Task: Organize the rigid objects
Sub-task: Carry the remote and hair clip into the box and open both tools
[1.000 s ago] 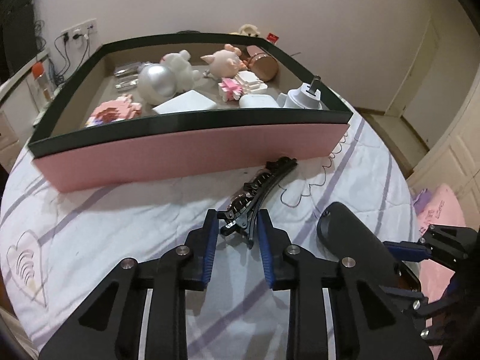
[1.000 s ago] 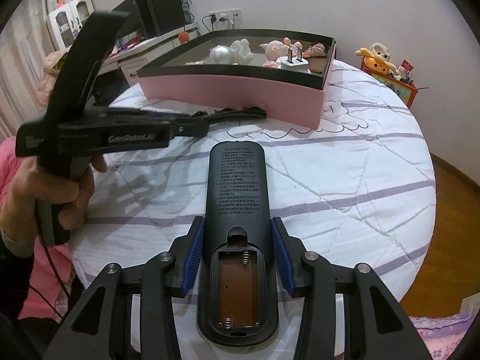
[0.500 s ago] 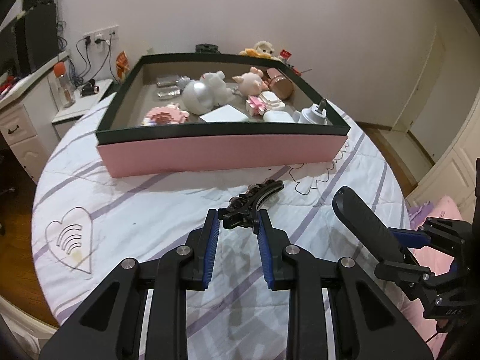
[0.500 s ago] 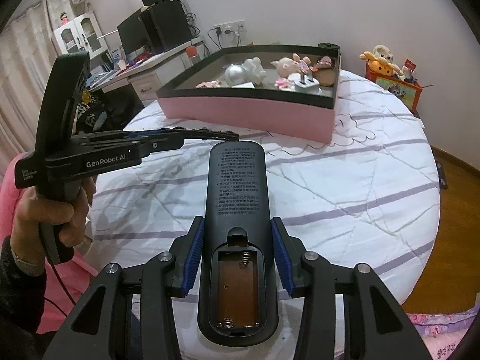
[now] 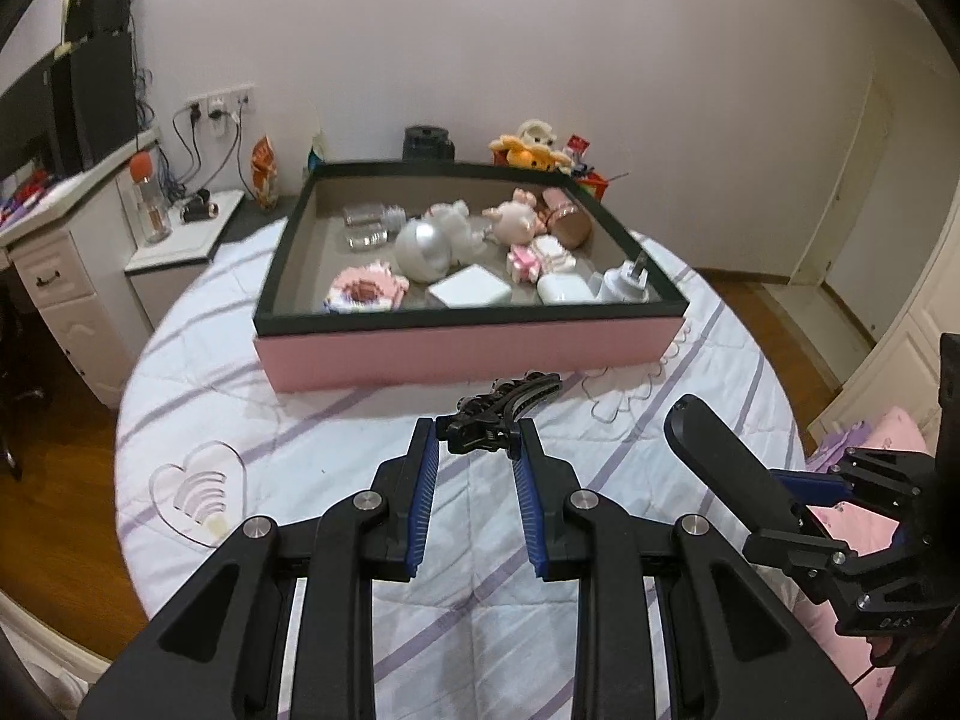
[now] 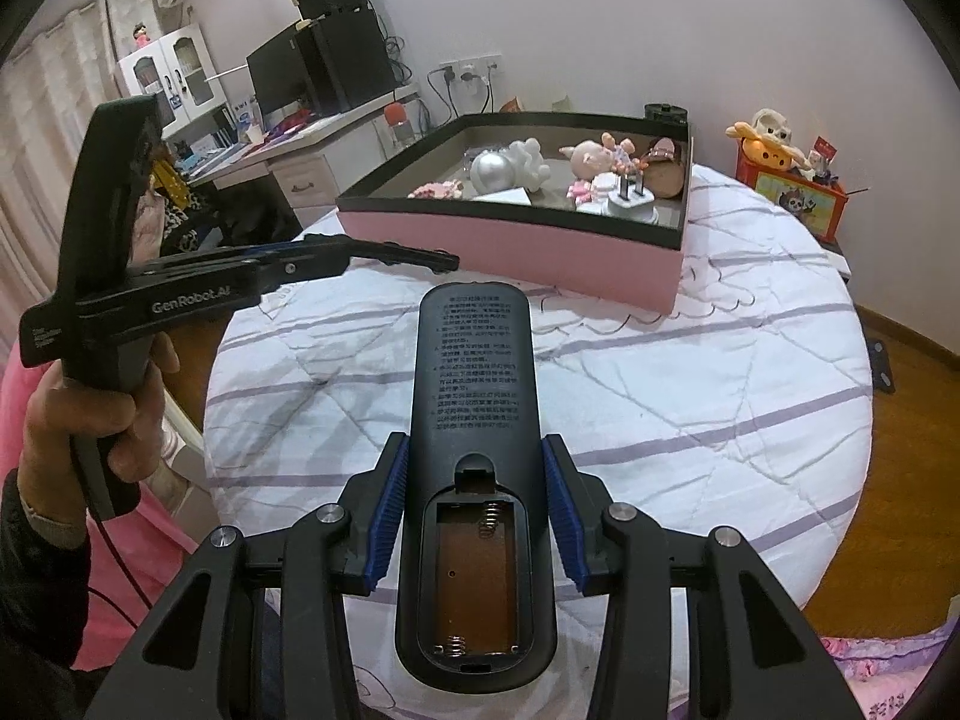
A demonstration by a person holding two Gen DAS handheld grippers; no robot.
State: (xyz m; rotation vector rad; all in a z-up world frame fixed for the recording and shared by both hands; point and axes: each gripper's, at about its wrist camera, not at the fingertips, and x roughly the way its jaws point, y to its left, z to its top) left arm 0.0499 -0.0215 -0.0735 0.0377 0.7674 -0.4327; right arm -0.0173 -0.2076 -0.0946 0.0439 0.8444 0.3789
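Black hair clip, remote aloft

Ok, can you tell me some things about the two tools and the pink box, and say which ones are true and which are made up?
1. The right tool is gripping a black remote with its battery cover missing. True.
2. The left tool is gripping a white plug. False: it grips a black hair clip; the white plug sits in the pink box.
3. The pink box has nothing in it. False: it holds toys, among them a silver ball and a pink pig.
4. The box sits on a round table with a white cover with purple stripes. True.
5. The remote is already inside the box. False: it is clamped in the right tool, short of the box.
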